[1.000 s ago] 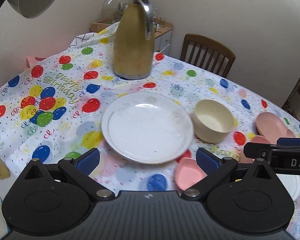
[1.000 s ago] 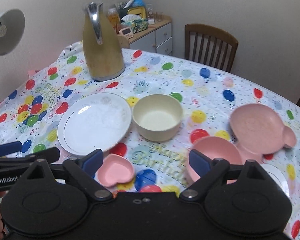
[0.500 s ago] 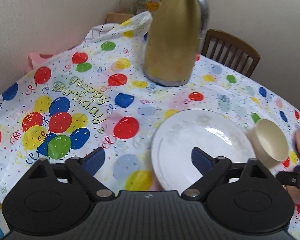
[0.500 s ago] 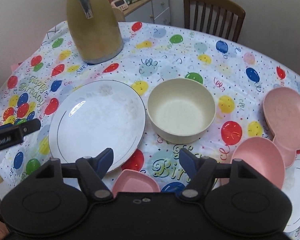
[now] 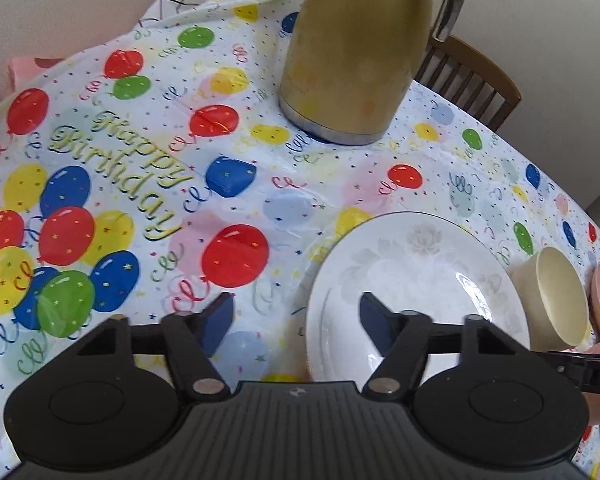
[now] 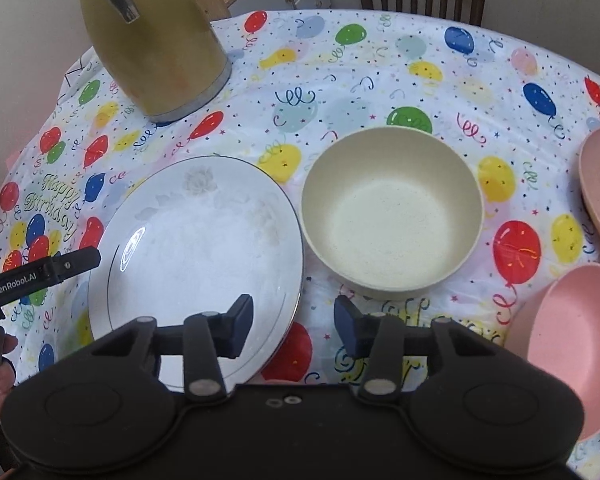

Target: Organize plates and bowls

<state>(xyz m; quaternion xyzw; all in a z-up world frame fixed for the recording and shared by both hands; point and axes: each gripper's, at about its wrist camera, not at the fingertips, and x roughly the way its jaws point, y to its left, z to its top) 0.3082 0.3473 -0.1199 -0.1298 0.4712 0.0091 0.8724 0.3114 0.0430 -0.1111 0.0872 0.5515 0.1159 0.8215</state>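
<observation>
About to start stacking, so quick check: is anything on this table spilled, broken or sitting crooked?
Nothing stands out. The white plate, cream bowl and gold jug sit upright and empty-looking, with no spill on the tablecloth.

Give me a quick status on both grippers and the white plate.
Left gripper open, right gripper open, both empty. White plate flat on table, straddled at opposite rims. Cream bowl beside it, ungrasped.

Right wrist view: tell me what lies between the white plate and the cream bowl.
Nothing: in the right wrist view only a thin strip of balloon tablecloth separates the white plate from the cream bowl, which sit side by side.
</observation>
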